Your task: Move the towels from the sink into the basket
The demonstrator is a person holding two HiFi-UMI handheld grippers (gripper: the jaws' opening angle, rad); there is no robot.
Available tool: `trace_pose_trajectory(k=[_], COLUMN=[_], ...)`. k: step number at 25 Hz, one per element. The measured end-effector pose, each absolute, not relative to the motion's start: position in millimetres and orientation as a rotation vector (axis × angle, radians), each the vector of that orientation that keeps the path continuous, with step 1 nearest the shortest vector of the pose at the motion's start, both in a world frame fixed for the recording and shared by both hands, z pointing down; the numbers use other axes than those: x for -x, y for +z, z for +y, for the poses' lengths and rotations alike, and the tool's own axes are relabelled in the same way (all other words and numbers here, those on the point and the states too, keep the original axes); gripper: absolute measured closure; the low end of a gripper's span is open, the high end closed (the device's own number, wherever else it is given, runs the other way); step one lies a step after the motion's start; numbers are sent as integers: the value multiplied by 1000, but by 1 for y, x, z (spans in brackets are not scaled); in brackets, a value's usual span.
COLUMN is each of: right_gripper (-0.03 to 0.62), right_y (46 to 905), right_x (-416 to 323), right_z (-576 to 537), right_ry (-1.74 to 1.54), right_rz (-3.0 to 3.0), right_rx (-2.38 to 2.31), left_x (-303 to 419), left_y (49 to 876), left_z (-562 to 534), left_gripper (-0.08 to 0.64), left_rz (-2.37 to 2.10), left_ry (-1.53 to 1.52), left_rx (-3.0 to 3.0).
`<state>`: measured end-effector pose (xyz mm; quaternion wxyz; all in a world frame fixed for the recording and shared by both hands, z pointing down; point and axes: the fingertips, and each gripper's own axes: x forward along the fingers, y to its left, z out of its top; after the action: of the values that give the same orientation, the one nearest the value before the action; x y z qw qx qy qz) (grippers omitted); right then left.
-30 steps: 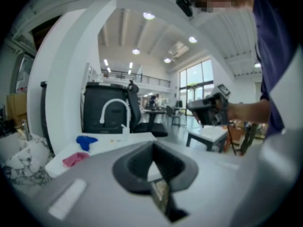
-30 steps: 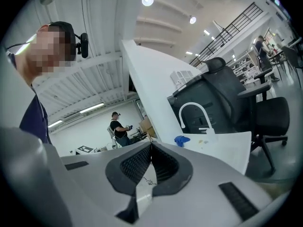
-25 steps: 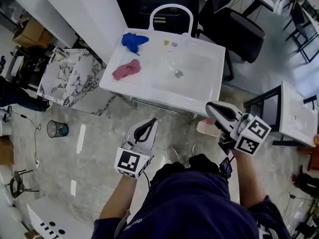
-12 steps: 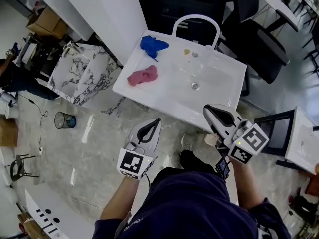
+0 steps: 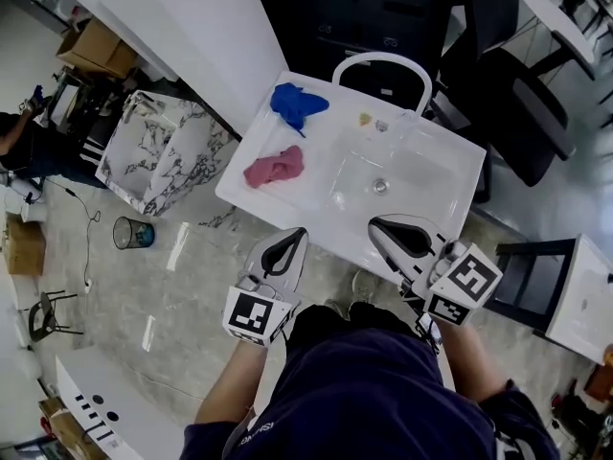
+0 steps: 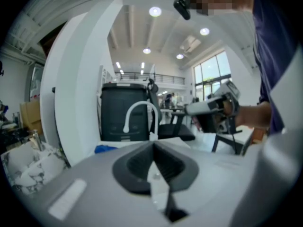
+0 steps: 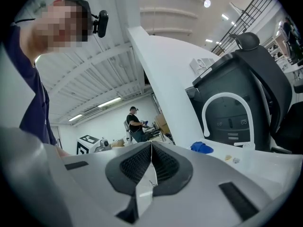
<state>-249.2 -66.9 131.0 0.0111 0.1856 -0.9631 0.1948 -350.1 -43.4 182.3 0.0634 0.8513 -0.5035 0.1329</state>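
Far left in the head view, a small dark bin (image 5: 134,233) stands on the glossy stone floor (image 5: 192,286), well apart from everything else. Next comes the white sink (image 5: 450,161), seen from above. Its left part is a flat counter (image 5: 251,188), and both towels lie there, outside the bowl. The blue towel (image 5: 297,102) is crumpled at the back corner by the wall. The pink towel (image 5: 275,167) is bunched nearer the front edge, apart from the blue one.

The left tool (image 5: 299,233) hangs in front of the sink's near edge, pointing toward the pink towel without touching it. Its jaws are clenched tip to tip with nothing between them, as the left gripper view shows.

Further right, an arched white faucet (image 5: 381,60) rises at the back of the bowl, with two small bits beside its base, too small to tell. The drain (image 5: 380,186) sits in the middle of the bowl.

The right tool (image 5: 375,223) reaches over the sink's front rim below the drain. It too is clenched and empty. A black chair (image 5: 527,113) stands to the right, behind the sink.
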Motion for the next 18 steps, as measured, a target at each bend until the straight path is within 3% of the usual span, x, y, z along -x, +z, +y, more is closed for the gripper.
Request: trace_pose_trajectory(k=[10,18], right_gripper=[583,583], right_y=[159,174], right_x=[279,337], right_z=[-108,-162], right_ry=[653,681], right_rz=[-2933,-2880], right_rx=[-609,-747], left_x=[371,428], left_y=[202,216], left_z=[-83,-133], left_gripper=[557,557], left_rz=[-1475,-1371], left_ry=[390,404], left_rx=[-2559,-2601])
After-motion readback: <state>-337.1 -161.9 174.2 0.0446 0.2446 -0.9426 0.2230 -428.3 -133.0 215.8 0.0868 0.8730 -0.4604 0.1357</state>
